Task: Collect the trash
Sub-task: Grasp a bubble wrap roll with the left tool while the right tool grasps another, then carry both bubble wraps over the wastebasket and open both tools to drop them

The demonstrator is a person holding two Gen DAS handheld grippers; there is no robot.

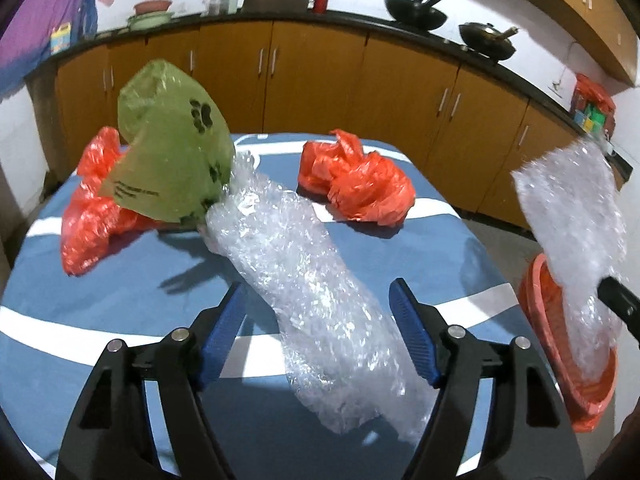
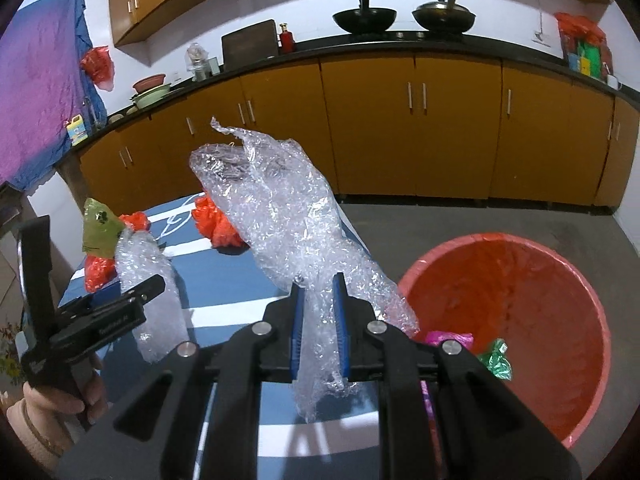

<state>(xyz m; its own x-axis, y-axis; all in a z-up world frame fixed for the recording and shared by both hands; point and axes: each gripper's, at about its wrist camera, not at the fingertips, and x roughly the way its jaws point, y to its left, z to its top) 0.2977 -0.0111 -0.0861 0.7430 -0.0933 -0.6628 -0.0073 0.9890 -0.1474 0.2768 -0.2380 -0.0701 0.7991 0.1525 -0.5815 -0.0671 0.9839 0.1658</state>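
Covering the table, a striped cloth (image 1: 120,280); right gripper (image 2: 320,320) clamps bubble wrap (image 2: 288,208), left gripper (image 1: 318,316) open.

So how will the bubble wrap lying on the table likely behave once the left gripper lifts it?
Probably floppy: the bubble wrap lies crumpled on the table, and the piece the right gripper pinches bends and droops. Likely very light for its bulk. Its glossy film may slip, so the open left gripper should squeeze well.

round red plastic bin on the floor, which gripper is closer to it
Right. The right gripper holds bubble wrap beside the round red plastic bin; the left gripper is over the table's blue striped cloth.
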